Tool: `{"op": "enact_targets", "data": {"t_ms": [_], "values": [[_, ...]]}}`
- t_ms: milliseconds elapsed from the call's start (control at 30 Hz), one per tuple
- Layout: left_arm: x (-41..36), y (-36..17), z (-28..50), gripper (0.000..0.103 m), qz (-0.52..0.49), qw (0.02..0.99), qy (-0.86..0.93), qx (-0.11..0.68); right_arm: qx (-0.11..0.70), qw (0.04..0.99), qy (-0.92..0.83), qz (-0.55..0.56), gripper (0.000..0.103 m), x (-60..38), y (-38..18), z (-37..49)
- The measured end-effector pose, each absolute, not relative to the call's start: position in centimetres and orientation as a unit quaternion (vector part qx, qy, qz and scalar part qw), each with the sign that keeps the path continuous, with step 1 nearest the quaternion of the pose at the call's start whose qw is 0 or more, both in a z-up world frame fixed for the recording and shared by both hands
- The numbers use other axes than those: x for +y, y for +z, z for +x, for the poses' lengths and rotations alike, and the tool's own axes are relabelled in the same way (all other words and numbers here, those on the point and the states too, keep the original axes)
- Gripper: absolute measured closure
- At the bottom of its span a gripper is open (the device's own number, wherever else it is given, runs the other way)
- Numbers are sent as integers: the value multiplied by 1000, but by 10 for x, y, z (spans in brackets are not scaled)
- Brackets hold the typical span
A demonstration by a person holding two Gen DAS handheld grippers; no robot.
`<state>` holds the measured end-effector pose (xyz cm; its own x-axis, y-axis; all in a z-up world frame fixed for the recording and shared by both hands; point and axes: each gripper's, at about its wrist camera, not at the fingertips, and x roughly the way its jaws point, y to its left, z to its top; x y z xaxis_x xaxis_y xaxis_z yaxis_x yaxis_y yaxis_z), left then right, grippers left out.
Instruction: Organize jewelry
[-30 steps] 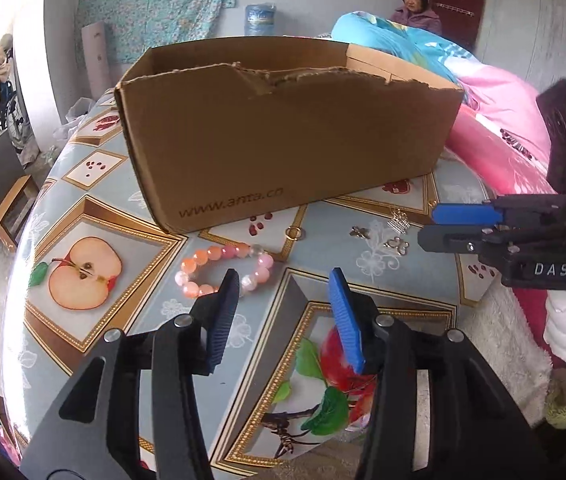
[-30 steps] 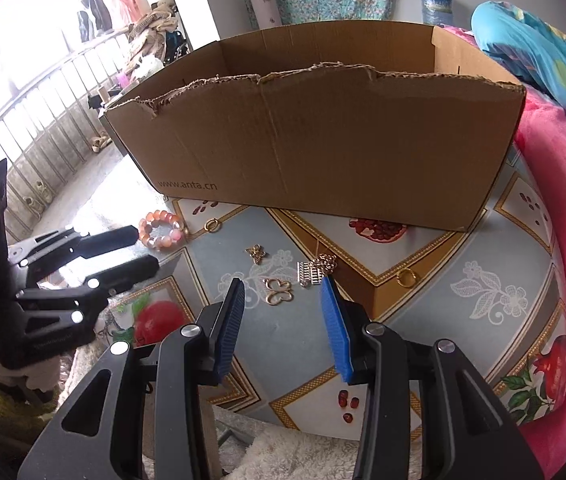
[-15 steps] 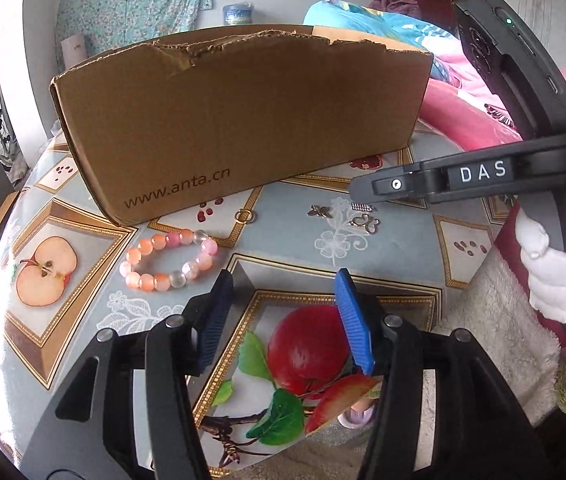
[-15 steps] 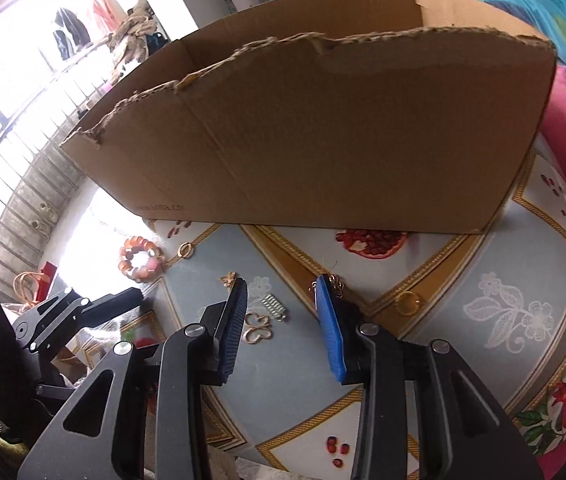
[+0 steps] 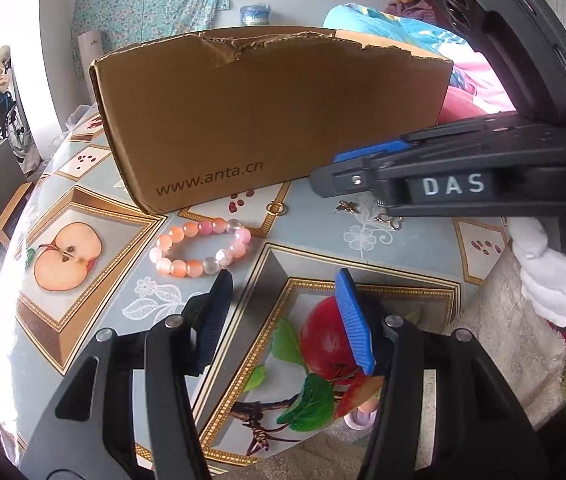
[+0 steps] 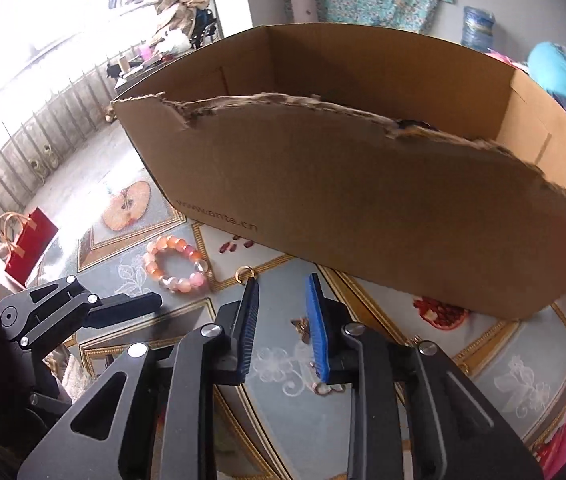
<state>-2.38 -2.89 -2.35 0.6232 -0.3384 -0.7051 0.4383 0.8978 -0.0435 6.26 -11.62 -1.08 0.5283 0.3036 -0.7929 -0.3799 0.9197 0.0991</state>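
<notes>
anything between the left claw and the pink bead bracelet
Nothing visible. The bead bracelet lies on bare tablecloth just ahead of the open left claw; the cardboard box stands behind it and the right claw is off to the side.

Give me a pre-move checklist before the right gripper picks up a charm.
1. Right gripper over the small gold charm: ok, charm shows between the fingers.
2. Jaws clamped on charm: not ok, closing, pads not pressing yet.
3. Left gripper empty and clear of the right one: ok, open, nothing between its fingers.
4. Bead bracelet out of the way: ok, lies apart to the side.
5. Cardboard box open on top: ok.
6. Box contents: cannot tell, floor hidden by the near wall.
</notes>
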Motion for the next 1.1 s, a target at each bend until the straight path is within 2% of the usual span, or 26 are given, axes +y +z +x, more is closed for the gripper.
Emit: {"op": "enact_targets", "data": {"t_ms": [367,733,1100], "values": [[-17,-24,-29,52,63,903,-206,373,451,862,208,-102,93,-79,-23,79],[-11,-25,-25,52,61,905,-203,369,480,851,191,-92,93,-113,-15,41],[-23,-22,-26,51,73,902,-196,377,457,870,183,-32,90,-172,11,9]]}}
